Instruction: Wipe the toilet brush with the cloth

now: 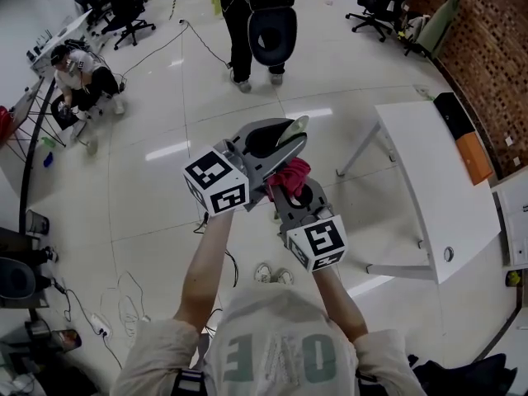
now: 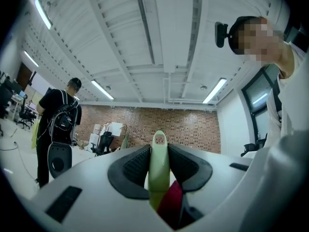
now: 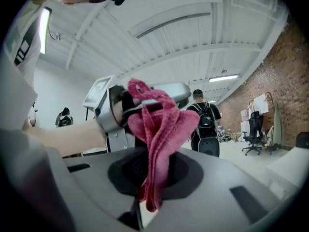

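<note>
Both items are gripped: left gripper [image 1: 282,134] clamps the brush handle [image 2: 158,168], right gripper [image 1: 285,190] pinches the cloth [image 3: 159,129] against it, so wiping seems under way.

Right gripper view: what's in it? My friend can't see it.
The right gripper is shut on a pink cloth that sticks up between its jaws. Behind it is the left gripper, and farther back a person with a backpack.

Cables [image 1: 204,44] and a table [image 1: 429,188] occupy the floor [image 1: 165,122].

Pale green toilet brush [image 2: 159,163], magenta cloth [image 3: 159,129], reddish brick wall [image 2: 193,124]
</note>
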